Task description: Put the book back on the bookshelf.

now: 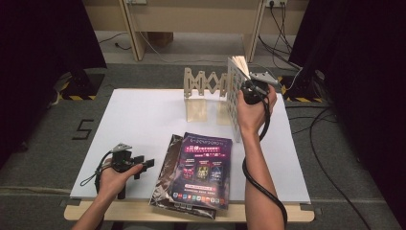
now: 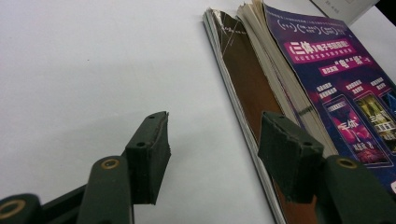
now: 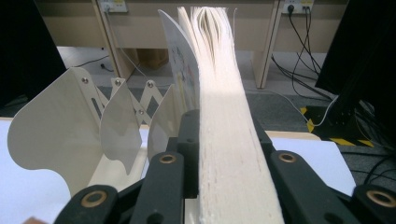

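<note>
**Book upright at the rack, pages ready to splay**

My right gripper (image 1: 250, 85) is clamped on a thick book (image 1: 235, 96), holding it upright at the far right of the white table sheet (image 1: 143, 124), right beside the right end of the folding wooden rack (image 1: 205, 84). In the right gripper view the jaws press on both sides of the page block (image 3: 231, 154), and the top pages fan apart above them.

That fan is my first worry: I grip low on the block, so the loose leaves and the curling cover (image 3: 180, 60) could catch on a rack divider (image 3: 119, 126) and crumple rather than slide in. The rack itself looks light, judging by its thin scissor links; a sideways nudge from the book could push it along the sheet or fold it. If I let go with the book tilted and unsupported, it will likely topple.

My left gripper (image 1: 135, 165) rests near the front left, jaws apart with nothing between them, just left of the magazine stack (image 1: 201, 167). In the left gripper view one pad (image 2: 289, 154) sits close to the stack's edge (image 2: 243, 93); a careless move could shove the top magazine askew.
</note>
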